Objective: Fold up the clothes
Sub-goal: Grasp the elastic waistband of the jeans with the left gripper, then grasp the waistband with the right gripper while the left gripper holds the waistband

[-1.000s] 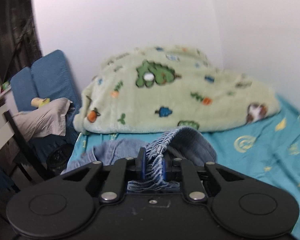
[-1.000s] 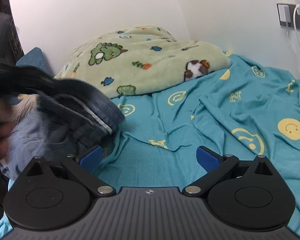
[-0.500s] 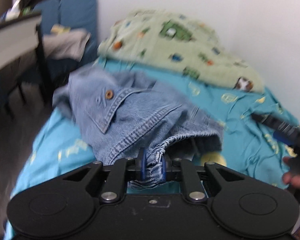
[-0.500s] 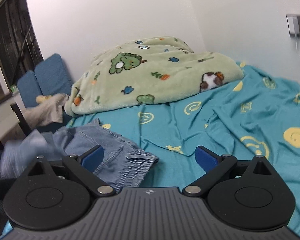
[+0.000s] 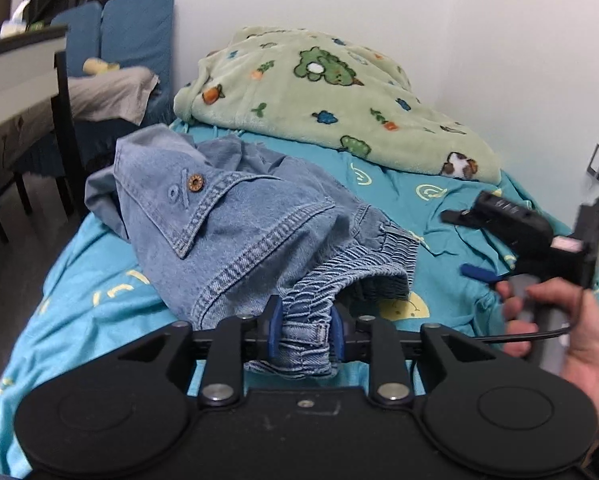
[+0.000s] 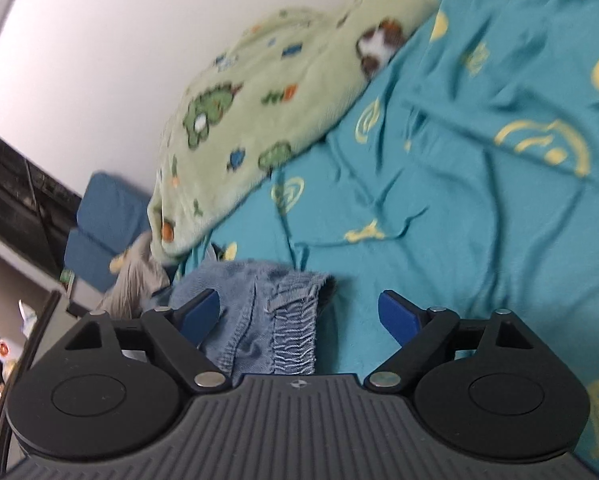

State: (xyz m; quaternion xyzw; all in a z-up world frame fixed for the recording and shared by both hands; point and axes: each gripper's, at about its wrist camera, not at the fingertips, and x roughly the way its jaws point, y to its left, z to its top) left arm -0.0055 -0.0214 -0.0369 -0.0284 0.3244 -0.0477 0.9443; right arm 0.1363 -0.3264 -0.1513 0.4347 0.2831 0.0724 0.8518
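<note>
Denim garment (image 5: 235,232) lies crumpled on teal bed sheet (image 5: 99,292), toward bed's near left edge, collar and brown button facing up. Left gripper (image 5: 305,326): jaws opening, blue pads flanking elastic cuff, cloth between them, pads seemingly touching it. Right gripper (image 6: 299,314): jaws closing but wide apart, denim hem between them, nearer left pad, neither pad pressing. Right hand (image 5: 571,332) visible in left wrist view, holding its gripper. Green cartoon blanket (image 5: 331,96) heaped at bed's far edge by wall.
</note>
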